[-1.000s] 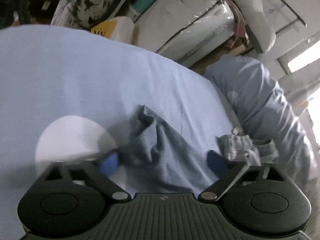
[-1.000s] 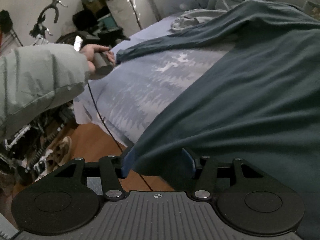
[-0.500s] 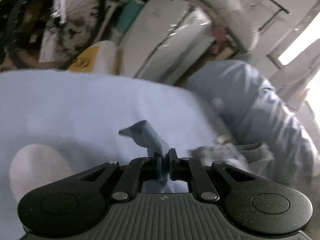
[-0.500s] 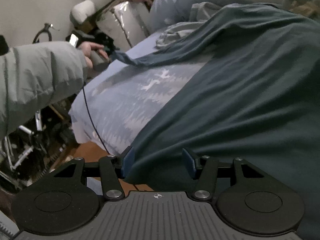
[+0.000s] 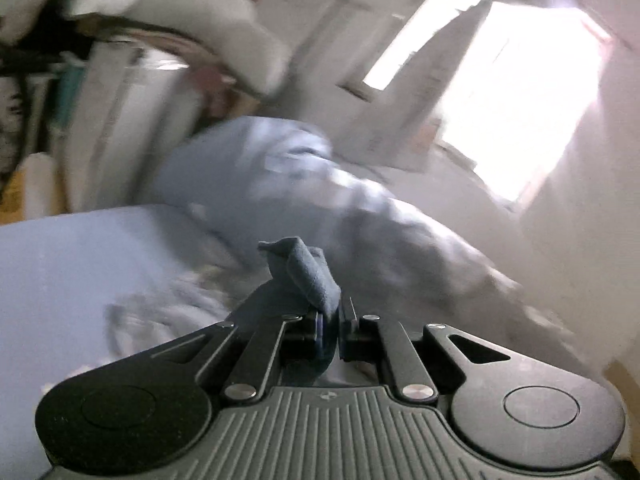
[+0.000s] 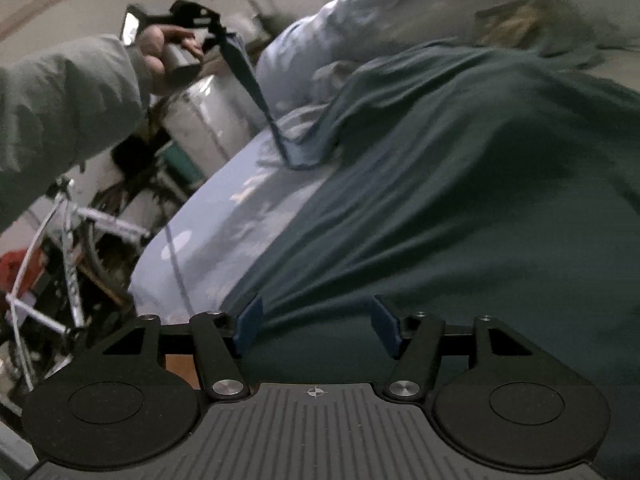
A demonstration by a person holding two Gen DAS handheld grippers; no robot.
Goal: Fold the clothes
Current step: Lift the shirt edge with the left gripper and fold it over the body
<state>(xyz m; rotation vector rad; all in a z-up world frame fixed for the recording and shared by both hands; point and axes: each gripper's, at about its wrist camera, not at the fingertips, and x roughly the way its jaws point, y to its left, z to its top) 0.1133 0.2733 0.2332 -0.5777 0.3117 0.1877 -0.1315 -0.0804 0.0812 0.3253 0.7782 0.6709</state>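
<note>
Bed edge (image 6: 160,264) bare beside shirt (image 6: 460,200); left claw (image 5: 330,322) clamps sleeve (image 6: 248,80).

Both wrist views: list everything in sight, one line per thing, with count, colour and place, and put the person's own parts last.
Shirt: one, dark teal, spread over the bed.
Sleeve: one, dark teal, lifted off the bed, its end pinched in the left gripper.
Bedsheet: one, pale blue with a white print, under the shirt.
Pillow: one, pale blue, at the head of the bed.
Bicycle frame: one, white, beside the bed.
Window: one, bright, beyond the bed.
Left gripper: black, shut on the sleeve.
Right gripper: black, blue pads, jaws opening, shirt hem between them.
Hand: one, grey jacket cuff, holding the left gripper.
</note>
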